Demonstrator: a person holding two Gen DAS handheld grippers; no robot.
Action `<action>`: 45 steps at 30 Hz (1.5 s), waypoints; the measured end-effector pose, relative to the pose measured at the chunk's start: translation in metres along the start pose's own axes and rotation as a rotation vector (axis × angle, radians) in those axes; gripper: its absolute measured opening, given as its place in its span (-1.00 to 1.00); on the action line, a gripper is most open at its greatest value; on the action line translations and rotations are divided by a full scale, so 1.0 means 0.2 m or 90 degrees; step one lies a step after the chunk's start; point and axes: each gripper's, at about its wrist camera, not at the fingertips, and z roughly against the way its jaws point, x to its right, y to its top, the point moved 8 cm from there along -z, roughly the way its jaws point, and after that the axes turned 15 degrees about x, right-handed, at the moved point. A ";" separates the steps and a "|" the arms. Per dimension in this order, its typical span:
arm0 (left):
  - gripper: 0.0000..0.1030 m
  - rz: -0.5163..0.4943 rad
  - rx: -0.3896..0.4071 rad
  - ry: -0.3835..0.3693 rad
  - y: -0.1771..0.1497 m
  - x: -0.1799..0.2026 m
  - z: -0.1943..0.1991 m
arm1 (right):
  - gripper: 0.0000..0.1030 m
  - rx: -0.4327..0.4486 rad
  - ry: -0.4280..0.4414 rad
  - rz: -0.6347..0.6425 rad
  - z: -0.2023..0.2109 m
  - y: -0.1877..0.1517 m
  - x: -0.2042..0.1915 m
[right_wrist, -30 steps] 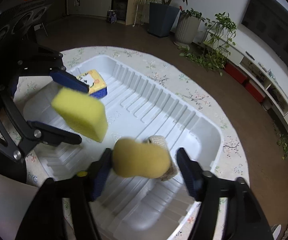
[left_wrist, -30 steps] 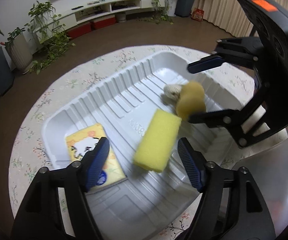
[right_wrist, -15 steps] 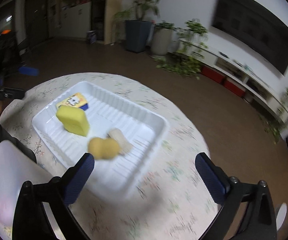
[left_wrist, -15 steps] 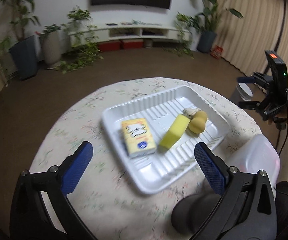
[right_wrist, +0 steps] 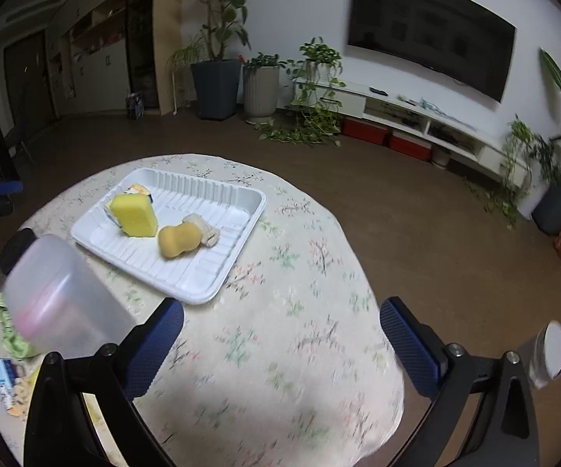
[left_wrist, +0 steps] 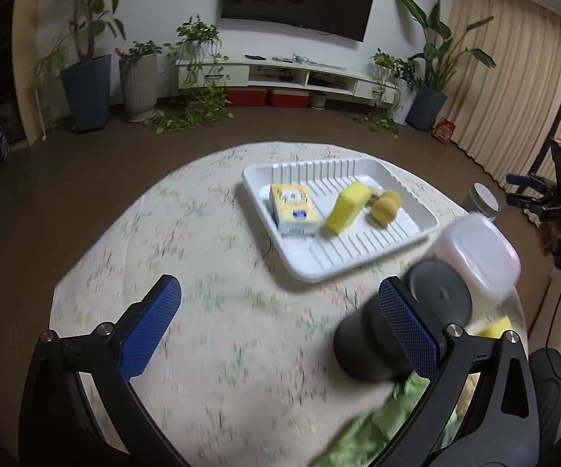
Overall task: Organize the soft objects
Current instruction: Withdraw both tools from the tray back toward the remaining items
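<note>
Clearly the sponge is light and squashy — pinch it across its flat sides. It lies in the tray on the table, between a tissue pack and a gourd-shaped puff. Left gripper and right gripper are spread wide — both empty.

Each handheld gripper is built from matte black plastic linkage arms ending in two fingers faced with blue, finely textured rubber pads. Silver round-headed screws are set at the pivots just behind the pads. On the right gripper, seen from outside, a small green light and a trailing black cable are visible.
</note>
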 end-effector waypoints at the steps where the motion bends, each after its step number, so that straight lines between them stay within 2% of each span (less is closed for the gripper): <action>1: 1.00 0.005 0.001 0.003 -0.04 0.00 0.05 | 1.00 0.003 0.002 -0.009 0.04 -0.02 -0.01; 7: 1.00 0.021 0.010 0.014 -0.22 0.03 0.23 | 1.00 0.005 0.012 -0.047 0.21 -0.21 -0.10; 12: 1.00 0.044 0.012 0.016 -0.33 0.07 0.35 | 1.00 -0.011 0.023 -0.113 0.29 -0.41 -0.21; 21: 1.00 0.034 0.023 -0.001 -0.47 0.35 0.55 | 1.00 -0.039 0.030 -0.199 0.45 -0.60 -0.44; 29: 1.00 -0.001 0.037 -0.025 -0.63 0.72 0.62 | 1.00 -0.047 0.011 -0.150 0.55 -0.74 -0.73; 35: 1.00 -0.028 0.054 -0.012 -0.73 0.92 0.61 | 1.00 -0.036 -0.012 -0.144 0.61 -0.82 -0.82; 38: 1.00 -0.048 0.058 0.002 -0.76 0.97 0.58 | 1.00 -0.037 -0.026 -0.125 0.61 -0.84 -0.85; 43: 1.00 -0.122 0.050 0.038 -0.82 1.01 0.52 | 1.00 -0.049 -0.035 -0.111 0.58 -0.85 -0.87; 45: 1.00 -0.126 0.047 0.040 -0.82 1.01 0.51 | 1.00 -0.056 -0.038 -0.107 0.56 -0.87 -0.87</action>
